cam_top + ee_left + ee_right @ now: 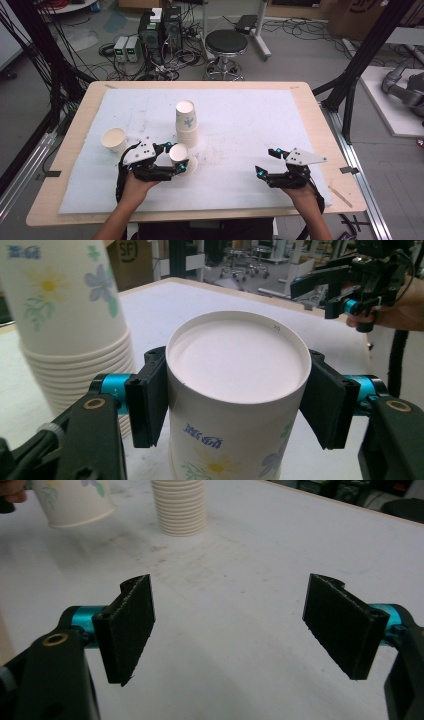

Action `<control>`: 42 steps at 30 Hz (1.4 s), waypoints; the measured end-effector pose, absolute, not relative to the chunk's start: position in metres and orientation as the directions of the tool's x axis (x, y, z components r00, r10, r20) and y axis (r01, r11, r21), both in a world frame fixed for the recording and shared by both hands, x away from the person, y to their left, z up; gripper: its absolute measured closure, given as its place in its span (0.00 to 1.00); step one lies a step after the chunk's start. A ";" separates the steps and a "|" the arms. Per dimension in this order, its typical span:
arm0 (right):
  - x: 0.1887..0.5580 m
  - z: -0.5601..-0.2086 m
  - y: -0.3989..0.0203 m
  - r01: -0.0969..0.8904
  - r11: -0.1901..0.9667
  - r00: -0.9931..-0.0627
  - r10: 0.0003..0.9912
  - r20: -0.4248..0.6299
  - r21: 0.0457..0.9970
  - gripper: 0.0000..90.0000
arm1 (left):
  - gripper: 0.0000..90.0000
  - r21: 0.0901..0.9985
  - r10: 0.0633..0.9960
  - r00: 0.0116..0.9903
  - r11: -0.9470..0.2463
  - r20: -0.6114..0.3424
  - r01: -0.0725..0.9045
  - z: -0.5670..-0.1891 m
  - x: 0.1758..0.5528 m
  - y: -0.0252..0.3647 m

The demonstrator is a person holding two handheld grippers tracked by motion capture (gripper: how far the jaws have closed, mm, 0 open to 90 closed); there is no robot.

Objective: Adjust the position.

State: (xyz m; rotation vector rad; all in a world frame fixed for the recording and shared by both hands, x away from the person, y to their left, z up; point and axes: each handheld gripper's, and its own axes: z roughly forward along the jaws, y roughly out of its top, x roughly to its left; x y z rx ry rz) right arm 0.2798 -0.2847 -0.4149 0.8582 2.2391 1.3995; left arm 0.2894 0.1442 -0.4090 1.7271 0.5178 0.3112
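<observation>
Left gripper point(235, 400) squeezing upside-down paper cup point(235, 390) just beside cup stack point(186, 124); right gripper point(230, 625) hanging wide open, gripping nothing; lone upright cup point(114, 139) left of stack.

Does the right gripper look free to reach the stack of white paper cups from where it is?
Probably yes. The right gripper is open and holds nothing, and bare white mat lies between it and the stack of white paper cups.

In the left gripper view, the held paper cup point(235, 405) is cut off below, and the cup stack point(70, 325) above.
</observation>
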 end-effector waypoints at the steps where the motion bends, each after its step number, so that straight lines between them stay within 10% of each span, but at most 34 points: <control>1: 0.279 -0.415 -0.282 0.298 0.331 -0.762 0.647 0.015 0.895 0.24 | 0.39 0.973 0.494 0.867 -0.163 -0.066 0.166 -0.408 0.288 0.142; 42: 0.279 -0.410 -0.195 0.157 0.466 -0.970 0.239 0.047 0.871 0.23 | 0.39 0.968 0.197 0.979 -0.227 -0.059 0.104 -0.396 0.283 0.073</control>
